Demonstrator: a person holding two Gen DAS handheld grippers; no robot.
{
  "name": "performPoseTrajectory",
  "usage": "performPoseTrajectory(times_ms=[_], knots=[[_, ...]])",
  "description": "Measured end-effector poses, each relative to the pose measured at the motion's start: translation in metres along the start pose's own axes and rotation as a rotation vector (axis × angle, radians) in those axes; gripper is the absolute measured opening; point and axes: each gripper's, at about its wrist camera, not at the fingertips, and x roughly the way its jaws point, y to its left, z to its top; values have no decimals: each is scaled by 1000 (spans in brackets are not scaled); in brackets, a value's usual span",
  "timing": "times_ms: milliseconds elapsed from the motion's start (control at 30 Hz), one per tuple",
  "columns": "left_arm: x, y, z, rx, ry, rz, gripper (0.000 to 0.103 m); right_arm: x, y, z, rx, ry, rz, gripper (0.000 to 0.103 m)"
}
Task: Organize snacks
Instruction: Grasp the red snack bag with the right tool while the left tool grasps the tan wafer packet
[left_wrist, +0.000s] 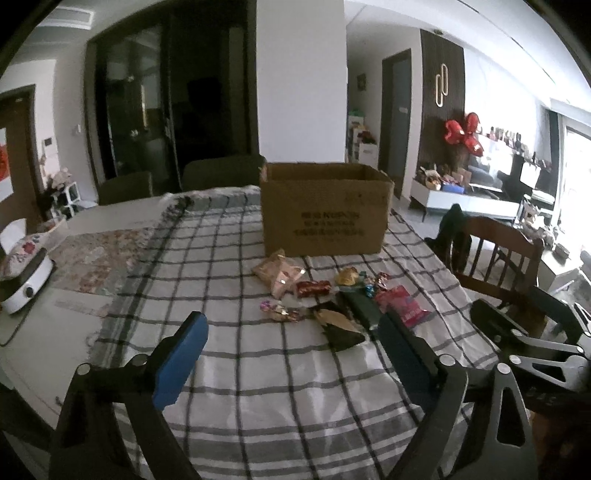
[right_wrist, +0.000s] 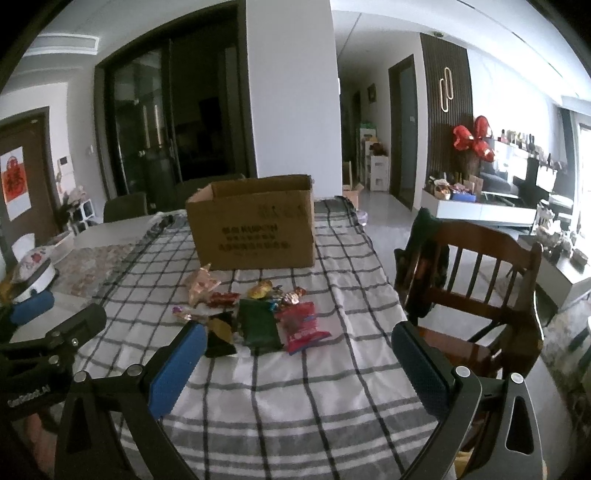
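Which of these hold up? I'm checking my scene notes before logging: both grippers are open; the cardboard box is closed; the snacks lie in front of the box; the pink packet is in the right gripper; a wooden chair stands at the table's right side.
1. Left gripper and right gripper are open: true.
2. The cardboard box is closed: false, its top is open.
3. The snacks lie in front of the box: true.
4. The right gripper holds the pink packet: false, it lies on the checked tablecloth.
5. A wooden chair stands at the right: true.
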Motion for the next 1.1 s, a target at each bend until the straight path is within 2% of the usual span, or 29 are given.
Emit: performPoseTrajectory(times_ms=[100, 267, 433, 767, 933, 1100], knots=[[14, -5, 2, 10, 27, -14, 84, 14, -4, 1, 0, 21, 8, 101], [41, -10, 6, -4, 78, -40, 76, 43, -9, 4, 6, 70, 33, 89], [75, -18, 8, -24, 140, -54, 67, 73, -7, 6, -34, 111, 47, 82], [140, -23, 4, -97, 275, -44, 56, 138, -12, 1, -41, 225, 55, 66], [163, -22, -1, -120, 324, -35, 51, 162, -10, -6, -57, 274, 58, 61], [175, -23, -5, -130, 361, -47, 47, 175, -7, -12, -73, 299, 62, 60]])
